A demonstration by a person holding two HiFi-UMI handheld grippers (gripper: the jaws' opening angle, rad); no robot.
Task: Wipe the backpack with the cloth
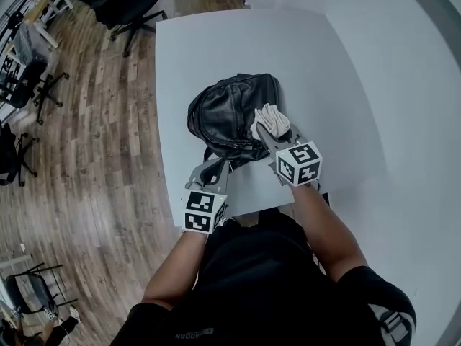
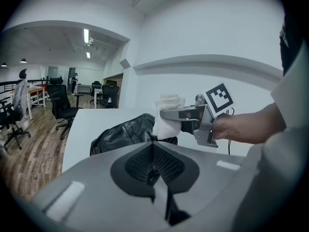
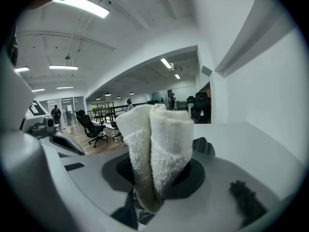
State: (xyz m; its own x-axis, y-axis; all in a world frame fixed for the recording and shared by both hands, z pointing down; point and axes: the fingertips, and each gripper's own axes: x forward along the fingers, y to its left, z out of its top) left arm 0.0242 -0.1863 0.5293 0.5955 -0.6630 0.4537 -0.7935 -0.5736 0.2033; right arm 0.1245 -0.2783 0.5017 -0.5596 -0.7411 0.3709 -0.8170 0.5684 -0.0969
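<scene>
At the near edge of the backpack (image 1: 225,110), closest to the person, the left claw (image 1: 214,169) is clenched on what looks like a dark strap (image 1: 211,154). Pulling it taut would steady the bag. The right claw (image 1: 272,137) grasps the rolled white cloth (image 1: 268,118) at the backpack's right side. I'd press it flat and sweep across the leather, towards the tabletop (image 1: 288,56) beyond the backpack.

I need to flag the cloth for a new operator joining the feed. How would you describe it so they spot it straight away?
On the white table lies a shiny black backpack. At its edge on the person's right, the right claw pinches the cloth. It is a folded white terry towel, the only pale, fluffy thing against the dark bag.
</scene>
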